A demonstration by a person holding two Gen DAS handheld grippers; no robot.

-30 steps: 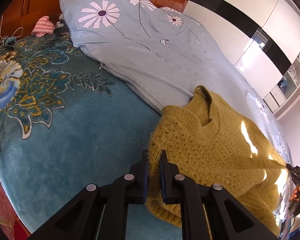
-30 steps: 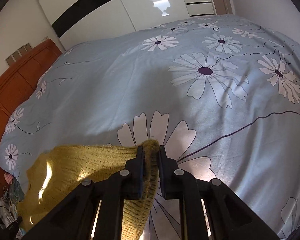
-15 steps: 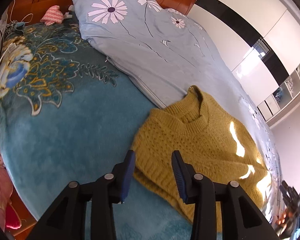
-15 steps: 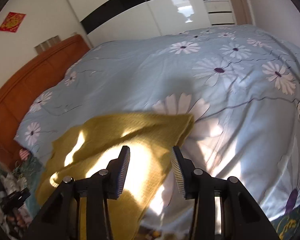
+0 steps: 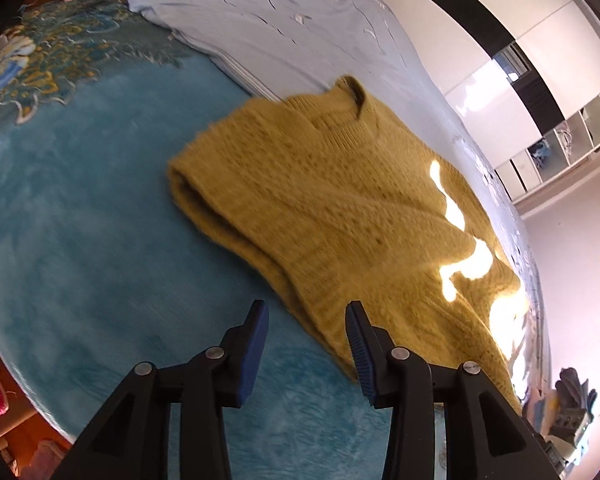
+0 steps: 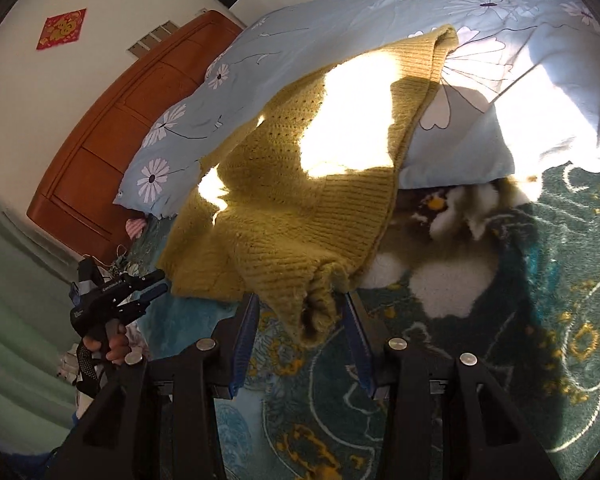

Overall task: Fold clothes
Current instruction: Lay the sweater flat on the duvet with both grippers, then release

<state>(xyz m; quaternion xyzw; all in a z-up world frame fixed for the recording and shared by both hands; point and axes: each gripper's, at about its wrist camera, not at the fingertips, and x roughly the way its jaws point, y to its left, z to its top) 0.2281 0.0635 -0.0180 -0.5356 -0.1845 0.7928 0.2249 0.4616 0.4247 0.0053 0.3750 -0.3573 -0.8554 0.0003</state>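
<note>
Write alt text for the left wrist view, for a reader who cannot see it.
A mustard-yellow knit sweater lies folded on a bed, half on a teal floral blanket and half on a pale blue daisy-print duvet. The left gripper hangs open just in front of the sweater's near edge, holding nothing. White wardrobe doors stand behind.

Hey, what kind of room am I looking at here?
Most likely a bedroom. A mustard knit sweater lies on a bed covered with a teal floral blanket and a light blue daisy-print duvet. A wooden headboard stands behind the bed, with glossy wardrobe doors along one wall.
</note>
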